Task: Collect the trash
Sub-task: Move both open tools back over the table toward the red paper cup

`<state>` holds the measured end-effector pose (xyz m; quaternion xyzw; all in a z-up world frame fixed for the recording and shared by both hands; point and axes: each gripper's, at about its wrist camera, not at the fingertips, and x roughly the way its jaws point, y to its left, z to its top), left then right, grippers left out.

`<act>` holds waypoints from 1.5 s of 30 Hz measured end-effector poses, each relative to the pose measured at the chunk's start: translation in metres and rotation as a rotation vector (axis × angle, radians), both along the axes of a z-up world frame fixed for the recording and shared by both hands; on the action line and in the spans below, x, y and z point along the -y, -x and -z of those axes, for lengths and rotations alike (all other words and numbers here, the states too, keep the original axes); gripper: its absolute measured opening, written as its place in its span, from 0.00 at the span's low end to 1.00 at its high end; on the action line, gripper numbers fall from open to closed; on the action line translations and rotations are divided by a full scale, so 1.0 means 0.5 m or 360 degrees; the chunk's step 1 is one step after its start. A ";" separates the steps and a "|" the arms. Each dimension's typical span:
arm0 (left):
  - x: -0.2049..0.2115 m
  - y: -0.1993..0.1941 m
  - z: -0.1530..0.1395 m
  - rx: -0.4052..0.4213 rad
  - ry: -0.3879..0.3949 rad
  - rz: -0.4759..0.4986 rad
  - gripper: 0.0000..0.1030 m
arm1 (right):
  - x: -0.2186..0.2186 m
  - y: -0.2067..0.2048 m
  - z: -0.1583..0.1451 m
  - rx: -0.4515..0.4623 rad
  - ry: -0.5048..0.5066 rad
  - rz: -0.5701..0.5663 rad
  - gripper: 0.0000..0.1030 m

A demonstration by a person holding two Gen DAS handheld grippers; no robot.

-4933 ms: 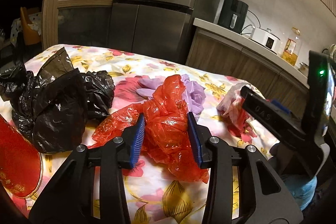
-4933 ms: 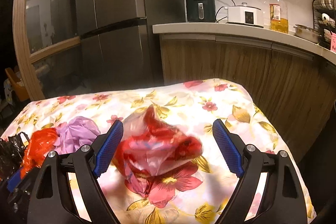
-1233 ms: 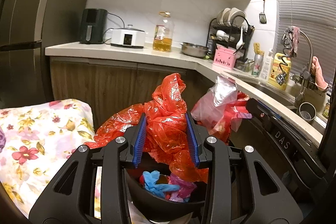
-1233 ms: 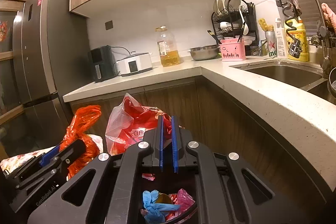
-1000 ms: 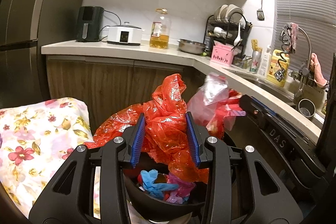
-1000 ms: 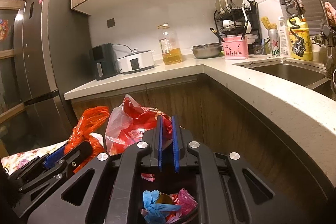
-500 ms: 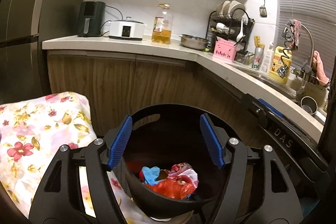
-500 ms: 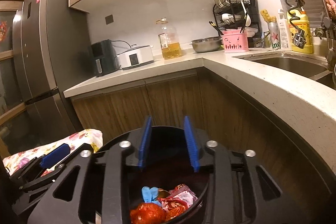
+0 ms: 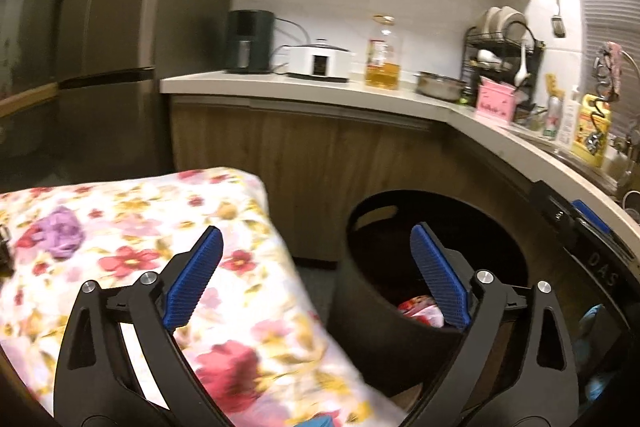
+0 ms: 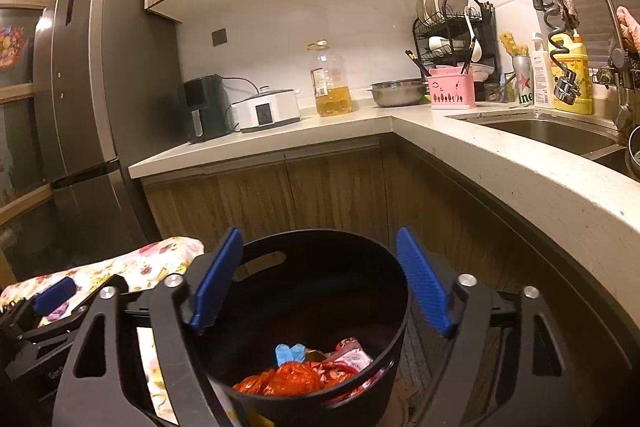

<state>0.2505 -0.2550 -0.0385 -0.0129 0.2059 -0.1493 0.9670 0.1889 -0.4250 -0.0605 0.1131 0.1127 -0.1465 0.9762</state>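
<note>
On the table (image 9: 120, 267) to your left: purple scrap (image 9: 60, 231). Left gripper (image 9: 316, 283) nearer, jaws just spread, empty; right gripper (image 10: 320, 287) spread over bin (image 10: 320, 307).

Bin (image 10: 320, 291) on floor, right of cloth-covered desk (image 9: 132, 247); trash bags (image 10: 296, 379) in bin; counter (image 10: 500, 155) behind and right

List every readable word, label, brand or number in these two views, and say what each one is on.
"DAS": right hand-held gripper's black body, left wrist view.
"ine": green can by the sink, partly hidden.
"Gen": left hand-held gripper's body, cut off.
Oil bottle label, detergent bottles, fridge stickers: too small or blurred.
</note>
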 end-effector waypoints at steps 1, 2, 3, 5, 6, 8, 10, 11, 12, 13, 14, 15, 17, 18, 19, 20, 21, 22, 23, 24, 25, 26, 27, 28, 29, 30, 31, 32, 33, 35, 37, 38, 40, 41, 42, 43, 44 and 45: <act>-0.012 0.007 -0.002 -0.0003 -0.0006 -0.0024 0.91 | -0.006 0.003 0.000 -0.0001 -0.0002 -0.0005 0.82; -0.021 0.012 -0.004 -0.0002 -0.0010 -0.0040 0.91 | -0.012 0.007 0.000 0.0001 -0.0001 -0.0010 0.83; -0.029 0.018 -0.005 -0.0002 -0.0015 -0.0057 0.91 | -0.019 0.012 0.000 0.0001 0.0001 -0.0016 0.84; -0.050 0.032 -0.008 0.0004 -0.0042 -0.0105 0.91 | -0.033 0.019 -0.001 -0.0006 0.0005 -0.0029 0.84; -0.056 0.037 -0.009 0.0008 -0.0049 -0.0118 0.91 | -0.039 0.023 -0.002 -0.0008 0.0006 -0.0037 0.84; -0.074 0.052 -0.011 0.0009 -0.0065 -0.0147 0.91 | -0.053 0.030 -0.003 -0.0008 0.0011 -0.0048 0.84; -0.087 0.066 -0.013 0.0007 -0.0070 -0.0166 0.91 | -0.069 0.039 -0.005 -0.0011 0.0021 -0.0060 0.85; -0.094 0.072 -0.014 0.0009 -0.0069 -0.0171 0.91 | -0.079 0.043 -0.006 -0.0012 0.0027 -0.0067 0.85; -0.105 0.082 -0.017 0.0014 -0.0069 -0.0183 0.91 | -0.085 0.047 -0.007 -0.0013 0.0030 -0.0072 0.85; -0.111 0.088 -0.017 0.0019 -0.0068 -0.0193 0.91 | -0.093 0.050 -0.008 -0.0013 0.0032 -0.0080 0.85; -0.121 0.096 -0.019 0.0022 -0.0064 -0.0206 0.91 | -0.100 0.053 -0.009 -0.0012 0.0032 -0.0089 0.85; -0.131 0.102 -0.021 0.0024 -0.0059 -0.0217 0.91 | -0.108 0.057 -0.010 -0.0011 0.0034 -0.0103 0.85; -0.143 0.110 -0.023 0.0027 -0.0056 -0.0244 0.91 | -0.126 0.063 -0.011 -0.0009 0.0040 -0.0123 0.85; -0.154 0.117 -0.024 0.0031 -0.0058 -0.0266 0.91 | -0.132 0.065 -0.011 -0.0009 0.0043 -0.0130 0.85; -0.163 0.123 -0.024 0.0033 -0.0057 -0.0279 0.91 | -0.139 0.067 -0.011 -0.0007 0.0044 -0.0138 0.85; -0.169 0.126 -0.025 0.0034 -0.0056 -0.0287 0.91 | -0.147 0.071 -0.011 -0.0005 0.0046 -0.0145 0.85; -0.180 0.132 -0.025 0.0036 -0.0054 -0.0299 0.91 | -0.155 0.073 -0.010 -0.0003 0.0046 -0.0153 0.85; -0.188 0.137 -0.026 0.0040 -0.0054 -0.0310 0.91 | -0.162 0.074 -0.010 -0.0004 0.0042 -0.0163 0.85; -0.195 0.140 -0.026 0.0043 -0.0056 -0.0320 0.91 | -0.171 0.075 -0.010 -0.0008 0.0038 -0.0179 0.85; -0.206 0.146 -0.026 0.0047 -0.0060 -0.0336 0.91 | -0.178 0.075 -0.009 -0.0011 0.0037 -0.0190 0.85; -0.214 0.148 -0.025 0.0047 -0.0060 -0.0346 0.91 | -0.187 0.075 -0.008 -0.0014 0.0040 -0.0202 0.85; -0.220 0.150 -0.025 0.0044 -0.0060 -0.0357 0.91 | -0.199 0.074 -0.007 -0.0019 0.0048 -0.0219 0.85; -0.232 0.154 -0.024 0.0039 -0.0058 -0.0371 0.91 | -0.208 0.073 -0.006 -0.0023 0.0052 -0.0233 0.85; -0.240 0.157 -0.023 0.0036 -0.0057 -0.0381 0.91 | -0.214 0.072 -0.006 -0.0025 0.0054 -0.0243 0.85; -0.248 0.158 -0.023 0.0033 -0.0058 -0.0394 0.91 | -0.222 0.072 -0.005 -0.0028 0.0055 -0.0256 0.85; -0.256 0.161 -0.022 0.0033 -0.0058 -0.0408 0.91 | -0.229 0.069 -0.004 -0.0031 0.0055 -0.0275 0.85; -0.268 0.165 -0.022 0.0032 -0.0055 -0.0427 0.91 | -0.238 0.068 -0.004 -0.0033 0.0057 -0.0288 0.85; -0.277 0.168 -0.021 0.0031 -0.0053 -0.0438 0.91 | -0.245 0.067 -0.003 -0.0033 0.0059 -0.0298 0.85; -0.287 0.171 -0.021 0.0031 -0.0049 -0.0454 0.91 | -0.255 0.066 -0.003 -0.0034 0.0062 -0.0316 0.85; -0.305 0.177 -0.020 0.0034 -0.0047 -0.0486 0.91 | -0.270 0.063 -0.002 -0.0037 0.0065 -0.0341 0.85; -0.321 0.182 -0.019 0.0037 -0.0053 -0.0518 0.91 | -0.287 0.059 0.000 -0.0040 0.0067 -0.0371 0.85; -0.328 0.182 -0.018 0.0037 -0.0056 -0.0535 0.91 | -0.295 0.058 0.001 -0.0042 0.0068 -0.0385 0.85; -0.350 0.187 -0.015 0.0036 -0.0058 -0.0574 0.91 | -0.314 0.053 0.001 -0.0045 0.0067 -0.0415 0.85; -0.358 0.188 -0.015 0.0035 -0.0059 -0.0588 0.91 | -0.321 0.051 0.002 -0.0046 0.0068 -0.0429 0.85; -0.367 0.191 -0.013 0.0036 -0.0059 -0.0605 0.91 | -0.334 0.047 0.003 -0.0049 0.0070 -0.0448 0.85; -0.380 0.194 -0.012 0.0037 -0.0058 -0.0627 0.91 | -0.339 0.047 0.005 -0.0050 0.0068 -0.0460 0.85; -0.391 0.196 -0.011 0.0038 -0.0058 -0.0645 0.91 | -0.350 0.043 0.006 -0.0053 0.0065 -0.0479 0.85; -0.401 0.199 -0.010 0.0041 -0.0059 -0.0666 0.91 | -0.360 0.040 0.007 -0.0056 0.0062 -0.0495 0.85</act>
